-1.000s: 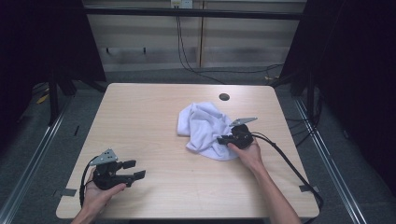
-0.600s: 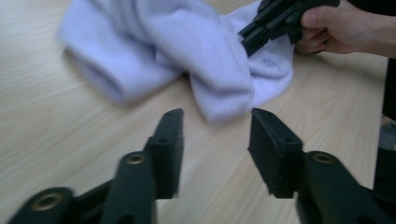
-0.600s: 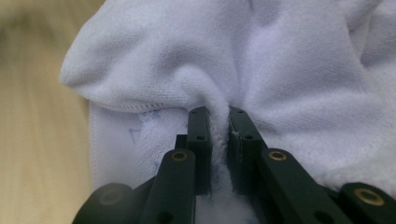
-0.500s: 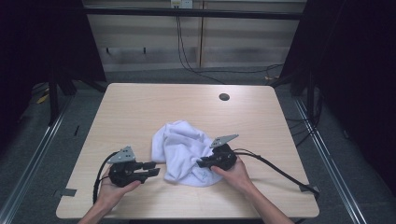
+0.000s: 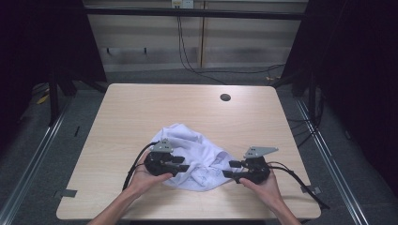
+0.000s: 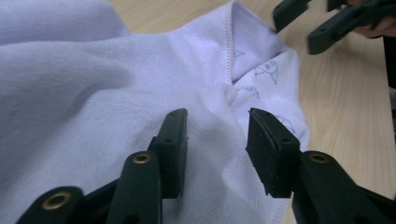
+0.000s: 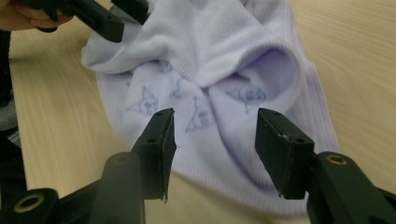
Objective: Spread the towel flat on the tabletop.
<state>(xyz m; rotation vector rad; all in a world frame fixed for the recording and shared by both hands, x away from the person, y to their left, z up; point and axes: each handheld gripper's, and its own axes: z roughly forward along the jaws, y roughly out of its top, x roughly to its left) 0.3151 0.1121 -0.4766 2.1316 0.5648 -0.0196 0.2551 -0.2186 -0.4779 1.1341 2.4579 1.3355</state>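
A crumpled white towel [image 5: 199, 157] with faint blue prints lies on the near middle of the wooden table [image 5: 141, 108]. My left gripper [image 5: 185, 165] is at the towel's left side. Its jaws have just been opening, and in the left gripper view [image 6: 217, 116] they stand apart over a fold of towel [image 6: 93, 84] without pressing it. My right gripper [image 5: 230, 169] is at the towel's right edge. Its jaws have also just been opening and stand wide [image 7: 212, 114], with the printed hem of the towel [image 7: 219, 42] lying between and beyond them, untouched by the pads.
A round dark hole [image 5: 225, 97] sits in the far part of the table. Cables trail from both grippers toward the near edge. Metal rails and dark floor flank the table. The right gripper [image 6: 317, 23] appears far off in the left gripper view, the left gripper [image 7: 107, 18] in the right gripper view.
The towel has been dragged from the right middle to the near middle. The left gripper has come in from the near left. The right gripper let go and drew back rightward.
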